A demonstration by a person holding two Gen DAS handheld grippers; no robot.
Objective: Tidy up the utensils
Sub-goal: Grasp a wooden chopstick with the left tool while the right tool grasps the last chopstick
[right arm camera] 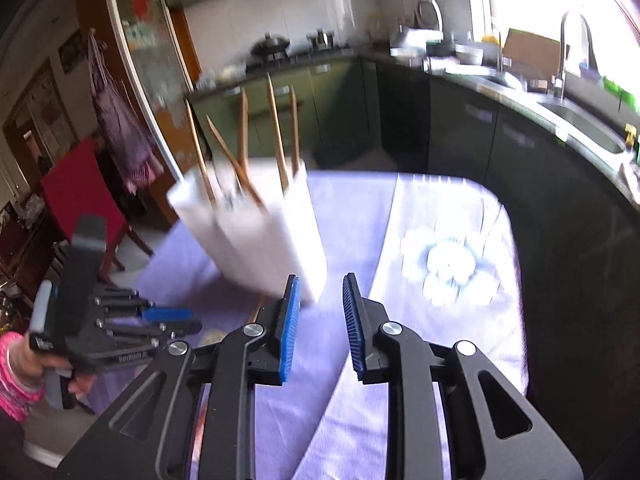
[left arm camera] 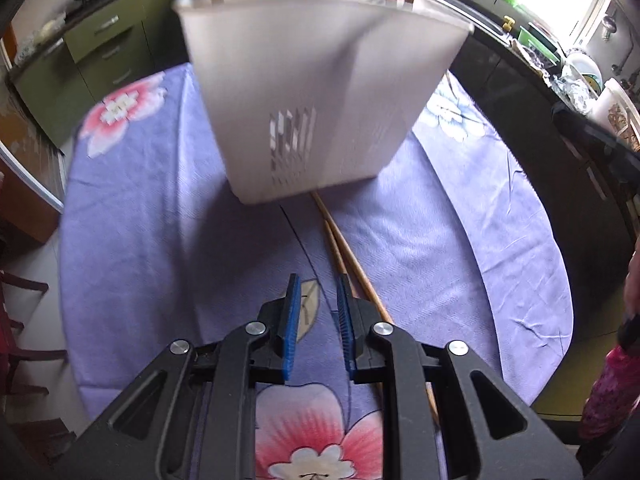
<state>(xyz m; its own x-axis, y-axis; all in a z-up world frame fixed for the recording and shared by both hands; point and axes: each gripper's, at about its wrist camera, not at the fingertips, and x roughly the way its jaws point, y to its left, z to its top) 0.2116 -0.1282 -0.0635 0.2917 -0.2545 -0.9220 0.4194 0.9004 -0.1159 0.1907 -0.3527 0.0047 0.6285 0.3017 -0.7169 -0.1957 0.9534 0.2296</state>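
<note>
A white plastic utensil holder [left arm camera: 316, 92] stands on the purple flowered tablecloth [left arm camera: 152, 216], with several wooden chopsticks standing in it. In the right wrist view the holder [right arm camera: 260, 236] shows the chopsticks [right arm camera: 278, 136] sticking up. Two loose wooden chopsticks [left arm camera: 344, 248] lie on the cloth in front of the holder, running under my left gripper's right finger. My left gripper [left arm camera: 318, 300] is open and empty above them. My right gripper [right arm camera: 320, 304] is open and empty, just right of the holder. The left gripper [right arm camera: 120, 320] also shows at the left in the right wrist view.
Green kitchen cabinets [left arm camera: 100, 40] with a wok on the stove stand behind the table. A dark counter with a sink [right arm camera: 580, 124] and clutter runs along the right. A red chair [right arm camera: 76, 196] stands at the table's left. The table edge [right arm camera: 520, 280] drops off on the right.
</note>
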